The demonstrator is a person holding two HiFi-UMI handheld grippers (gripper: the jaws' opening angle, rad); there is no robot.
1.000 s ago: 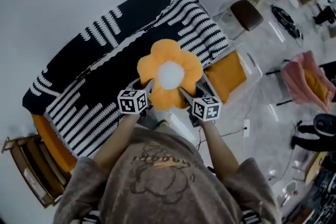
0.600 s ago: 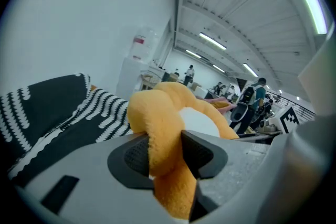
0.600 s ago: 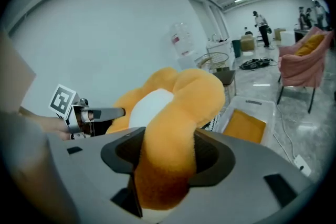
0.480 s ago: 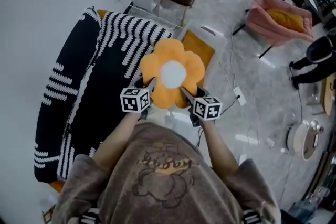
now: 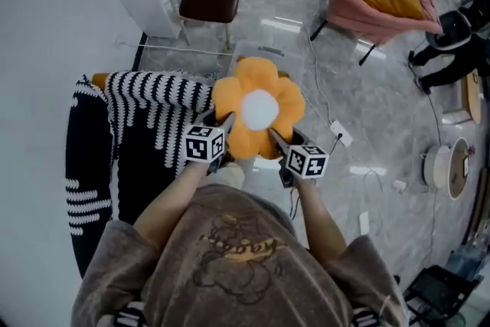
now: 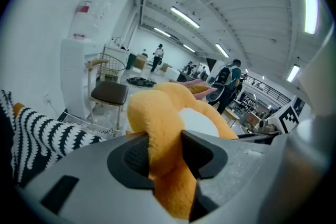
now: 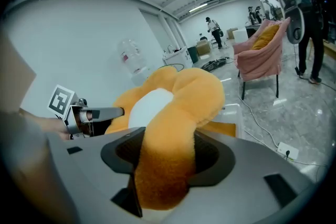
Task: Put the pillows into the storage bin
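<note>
A person holds a flower-shaped pillow (image 5: 259,115) in the air just above and in front of the clear storage bin (image 5: 256,51) on the floor, so the step in hand looks like bringing it to the bin. The left gripper (image 5: 227,121) and right gripper (image 5: 272,134) each pinch one lower petal, the plush bunched between narrowed jaws. The pillow is soft and orange with a round white centre; next it likely needs centring over the bin, lowering, and both grips letting go together.
</note>
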